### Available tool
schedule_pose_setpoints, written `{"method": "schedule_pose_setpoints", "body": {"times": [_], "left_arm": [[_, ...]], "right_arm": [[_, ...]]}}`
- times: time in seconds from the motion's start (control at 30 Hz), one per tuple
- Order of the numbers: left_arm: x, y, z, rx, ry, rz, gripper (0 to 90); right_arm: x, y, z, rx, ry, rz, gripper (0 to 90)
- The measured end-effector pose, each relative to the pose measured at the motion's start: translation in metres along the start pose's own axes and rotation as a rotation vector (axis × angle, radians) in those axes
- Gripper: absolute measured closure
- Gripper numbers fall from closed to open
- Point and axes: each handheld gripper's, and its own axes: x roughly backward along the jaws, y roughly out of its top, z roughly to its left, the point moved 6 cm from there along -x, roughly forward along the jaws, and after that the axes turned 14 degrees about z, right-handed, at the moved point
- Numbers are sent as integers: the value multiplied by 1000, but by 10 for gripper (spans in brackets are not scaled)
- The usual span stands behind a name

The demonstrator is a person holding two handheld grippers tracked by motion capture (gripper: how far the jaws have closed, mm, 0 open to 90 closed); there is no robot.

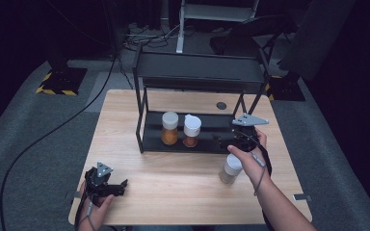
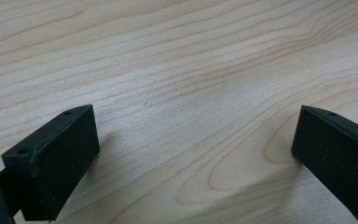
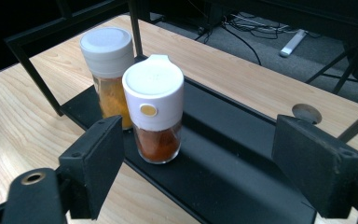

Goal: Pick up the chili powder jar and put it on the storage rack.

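The right gripper (image 1: 227,139) hovers at the rack's lower shelf (image 3: 242,154), jaws apart and empty, just right of the red spice jar (image 3: 154,109) standing beside the orange spice jar (image 3: 109,74). A third spice jar (image 1: 231,169) waits on the worktop (image 1: 173,178) under that wrist. The left gripper (image 1: 110,186) rests open near the worktop's front edge. Shelving seems under way; next likely means lowering onto the loose jar.

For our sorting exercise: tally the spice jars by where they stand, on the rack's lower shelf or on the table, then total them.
On the lower shelf: 2, the orange-filled jar and the red-filled jar
On the table: 1, the pale-filled jar
Total: 3
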Motion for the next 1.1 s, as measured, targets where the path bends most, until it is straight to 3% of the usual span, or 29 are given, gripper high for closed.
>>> {"method": "schedule_pose_setpoints", "body": {"times": [1.1], "left_arm": [[0,0,0,1,1,1,3]], "right_arm": [[36,-42,3,-27,12,0,157]]}}
